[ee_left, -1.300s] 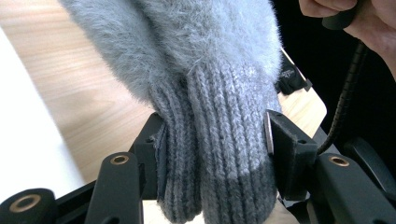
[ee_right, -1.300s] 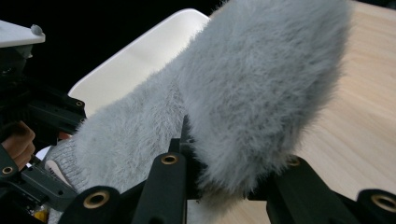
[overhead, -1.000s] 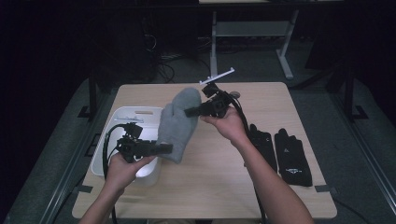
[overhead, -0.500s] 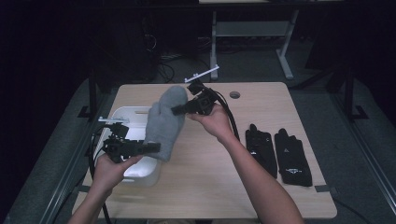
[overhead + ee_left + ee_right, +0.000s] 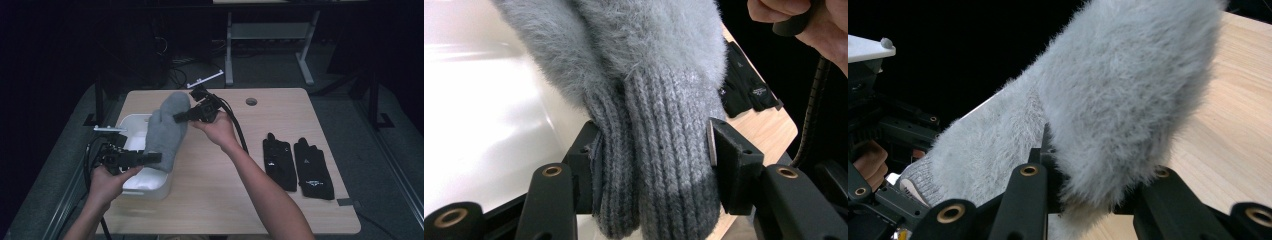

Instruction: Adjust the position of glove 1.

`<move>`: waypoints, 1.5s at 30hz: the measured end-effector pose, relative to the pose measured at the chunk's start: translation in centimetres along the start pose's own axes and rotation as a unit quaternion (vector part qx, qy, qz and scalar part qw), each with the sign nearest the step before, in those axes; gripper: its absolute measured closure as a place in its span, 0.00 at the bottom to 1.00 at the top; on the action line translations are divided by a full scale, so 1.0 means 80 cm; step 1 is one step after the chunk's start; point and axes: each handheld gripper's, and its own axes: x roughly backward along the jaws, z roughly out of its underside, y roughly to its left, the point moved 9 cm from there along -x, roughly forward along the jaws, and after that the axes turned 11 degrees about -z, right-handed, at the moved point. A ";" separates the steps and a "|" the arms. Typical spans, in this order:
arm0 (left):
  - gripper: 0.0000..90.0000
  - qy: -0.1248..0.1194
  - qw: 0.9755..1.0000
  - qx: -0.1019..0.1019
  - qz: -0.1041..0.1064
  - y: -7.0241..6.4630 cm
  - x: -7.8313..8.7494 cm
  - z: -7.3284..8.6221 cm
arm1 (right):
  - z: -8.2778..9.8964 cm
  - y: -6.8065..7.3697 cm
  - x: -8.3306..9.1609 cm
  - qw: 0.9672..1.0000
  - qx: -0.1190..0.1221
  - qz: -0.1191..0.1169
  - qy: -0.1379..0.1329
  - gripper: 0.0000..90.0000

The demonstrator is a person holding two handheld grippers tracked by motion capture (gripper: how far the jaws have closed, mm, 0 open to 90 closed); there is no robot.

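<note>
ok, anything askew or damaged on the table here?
Nothing stands out. The grey mitten hangs intact between the left gripper at its cuff and the right gripper. The black gloves lie flat, side by side; the white bin sits upright.

We see a grey mitten [image 5: 167,131]: its fluffy body is a light, silvery grey, and its ribbed cuff [image 5: 659,165] is a darker grey with vertical knitted lines. The bin [image 5: 131,131] under it is plain white. Both tools, the left tool [image 5: 148,159] and the right tool [image 5: 181,117], are black, with small brass-coloured rings at the joints. The surface [image 5: 280,100] has a pale wood grain. Two gloves [image 5: 298,165] are black with small white marks.
</note>
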 end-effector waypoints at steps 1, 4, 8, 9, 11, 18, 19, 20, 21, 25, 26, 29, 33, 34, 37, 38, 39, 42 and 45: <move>0.52 0.002 1.000 0.001 -0.002 0.003 0.001 0.001 | -0.001 0.000 -0.002 1.000 0.000 0.002 0.001 0.82; 0.52 0.002 1.000 0.003 -0.003 0.007 0.002 0.001 | -0.002 0.000 -0.007 1.000 0.004 0.002 0.001 0.82; 0.52 0.002 1.000 0.012 -0.007 0.018 0.004 0.004 | -0.005 0.001 -0.019 1.000 -0.002 -0.003 0.001 0.82; 0.52 0.003 1.000 0.011 -0.008 0.021 0.004 0.005 | -0.005 0.001 -0.022 1.000 -0.003 -0.004 0.001 0.82; 0.52 0.006 1.000 0.011 -0.009 0.026 0.004 0.007 | -0.005 0.001 -0.027 1.000 -0.006 -0.006 0.001 0.82; 0.52 0.009 1.000 0.018 -0.015 0.037 0.005 0.013 | -0.004 -0.002 -0.043 1.000 -0.011 -0.007 0.004 0.82; 0.52 0.007 1.000 0.020 -0.015 0.038 0.005 0.013 | -0.004 -0.002 -0.044 1.000 -0.012 -0.007 0.005 0.82; 0.52 0.007 1.000 0.020 -0.015 0.038 0.005 0.013 | -0.004 -0.002 -0.046 1.000 -0.014 -0.010 0.005 0.82; 0.52 0.008 1.000 0.019 -0.017 0.041 0.006 0.014 | -0.004 -0.002 -0.048 1.000 -0.014 -0.009 0.005 0.82; 0.52 0.012 1.000 0.020 -0.021 0.046 0.005 0.017 | -0.003 -0.004 -0.055 1.000 -0.013 -0.009 0.005 0.82; 0.52 0.012 1.000 0.020 -0.021 0.046 0.005 0.017 | -0.003 -0.004 -0.055 1.000 -0.013 -0.009 0.005 0.82; 0.52 0.015 0.999 0.026 -0.022 0.051 -0.001 0.020 | 0.000 -0.008 -0.061 1.000 -0.013 -0.009 0.008 0.82; 0.52 0.021 0.999 0.029 -0.022 0.056 -0.005 0.023 | 0.003 -0.013 -0.067 1.000 -0.017 -0.009 0.011 0.82; 0.51 0.021 0.999 0.028 -0.022 0.057 -0.007 0.024 | 0.004 -0.014 -0.068 1.000 -0.020 -0.008 0.012 0.82; 0.51 0.023 0.999 0.036 -0.022 0.060 -0.011 0.026 | 0.008 -0.018 -0.073 1.000 -0.022 -0.006 0.014 0.81; 0.51 0.023 0.999 0.036 -0.022 0.060 -0.011 0.026 | 0.008 -0.018 -0.073 1.000 -0.022 -0.006 0.014 0.81; 0.51 0.029 0.999 0.032 -0.023 0.063 -0.014 0.029 | 0.010 -0.021 -0.076 1.000 -0.022 -0.003 0.018 0.81; 0.51 0.031 0.999 0.037 -0.023 0.065 -0.019 0.031 | 0.014 -0.024 -0.080 0.999 -0.026 0.000 0.021 0.81; 0.51 0.036 0.998 0.036 -0.024 0.068 -0.022 0.034 | 0.016 -0.027 -0.083 0.999 -0.025 0.002 0.024 0.81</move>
